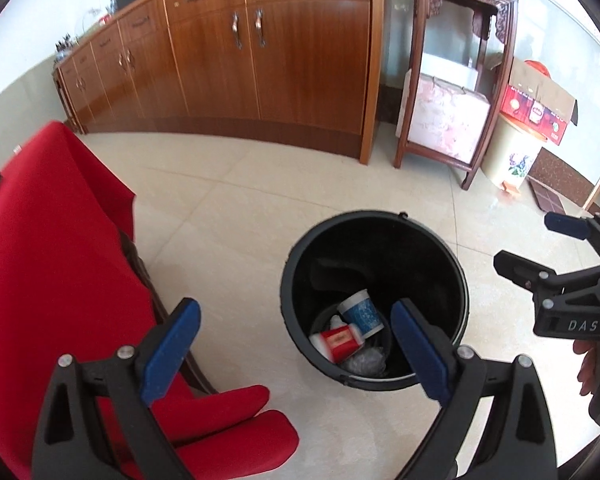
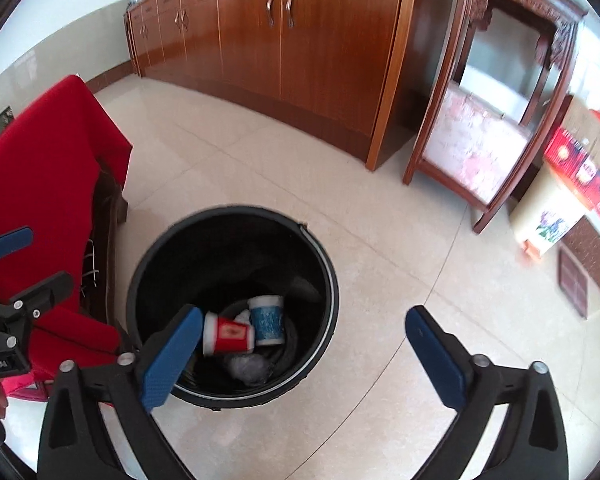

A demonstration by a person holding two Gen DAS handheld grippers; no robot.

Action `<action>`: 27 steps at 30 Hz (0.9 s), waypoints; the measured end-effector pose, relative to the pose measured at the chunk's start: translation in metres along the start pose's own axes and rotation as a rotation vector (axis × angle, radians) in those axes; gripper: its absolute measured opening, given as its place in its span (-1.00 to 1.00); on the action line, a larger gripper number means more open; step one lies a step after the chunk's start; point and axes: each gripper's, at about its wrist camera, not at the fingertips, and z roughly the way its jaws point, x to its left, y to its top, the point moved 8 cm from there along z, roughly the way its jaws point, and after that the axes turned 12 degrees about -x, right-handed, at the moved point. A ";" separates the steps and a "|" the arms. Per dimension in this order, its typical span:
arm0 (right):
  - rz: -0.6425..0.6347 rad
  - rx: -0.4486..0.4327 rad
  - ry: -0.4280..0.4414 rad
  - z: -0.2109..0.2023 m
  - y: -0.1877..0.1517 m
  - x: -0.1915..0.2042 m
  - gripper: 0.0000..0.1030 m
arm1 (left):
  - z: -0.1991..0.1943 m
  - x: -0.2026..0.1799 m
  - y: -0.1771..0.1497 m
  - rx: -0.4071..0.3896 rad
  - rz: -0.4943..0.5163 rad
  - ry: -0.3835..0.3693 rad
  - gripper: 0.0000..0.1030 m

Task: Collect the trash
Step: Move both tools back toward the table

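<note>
- Red cloth (image 1: pixel 52 248) covers a piece of furniture at the far left in both views, draping down to the pale tiled floor (image 1: pixel 240 208); dark wood shows under its edge.
- Left gripper (image 1: pixel 296 348) hangs above the floor with its blue-padded fingers spread wide and nothing between them; its left finger sits over the cloth's edge and its right finger overlaps the near rim of the bin. In the right wrist view the same gripper (image 2: pixel 12 256) shows at the left edge, also parted.
- Black trash bin (image 1: pixel 296 264) stands upright on the floor just beside the covered furniture, with a metal bail handle lying along its rim.
- At the bottom of the bin, a red-and-white paper cup (image 1: pixel 338 342) lies on its side, touching a blue-and-white paper cup (image 1: pixel 362 316) that tilts next to it; a crumpled clear wrapper (image 1: pixel 366 364) lies below them.
- Right gripper (image 2: pixel 304 348) is also wide open and empty, its left finger over the bin's near rim and its right finger above bare floor. From the left wrist view it (image 1: pixel 528 244) appears at the right edge, with fingers of a hand (image 1: pixel 588 364) behind it.
- Behind the bin, a long brown wooden sideboard (image 1: pixel 260 60) runs along the wall.
- Right of that is a carved dark wood stand (image 1: pixel 460 80), then a cream pedal bin (image 1: pixel 508 156) with a red carton (image 1: pixel 536 108) on top.
</note>
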 end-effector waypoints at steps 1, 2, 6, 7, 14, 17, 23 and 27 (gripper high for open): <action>-0.003 -0.011 -0.007 -0.006 0.003 0.001 1.00 | -0.006 0.002 0.003 -0.005 -0.003 0.001 0.88; -0.007 -0.026 -0.020 -0.013 0.006 0.003 1.00 | -0.011 0.003 0.005 -0.011 -0.007 0.005 0.88; -0.029 -0.085 -0.079 -0.040 0.017 0.013 1.00 | -0.038 0.013 0.013 -0.051 -0.032 0.011 0.88; -0.029 -0.095 -0.083 -0.043 0.018 0.015 1.00 | -0.050 0.019 0.015 -0.075 -0.044 0.018 0.88; -0.008 -0.237 -0.071 -0.090 0.030 0.041 1.00 | -0.106 0.064 0.015 -0.166 -0.108 0.085 0.88; -0.006 -0.293 -0.028 -0.105 0.036 0.063 1.00 | -0.129 0.088 0.012 -0.203 -0.147 0.120 0.88; -0.018 -0.385 0.063 -0.128 0.050 0.115 1.00 | -0.170 0.140 0.000 -0.250 -0.217 0.215 0.88; -0.054 -0.422 0.138 -0.144 0.063 0.168 1.00 | -0.194 0.171 -0.010 -0.272 -0.245 0.285 0.88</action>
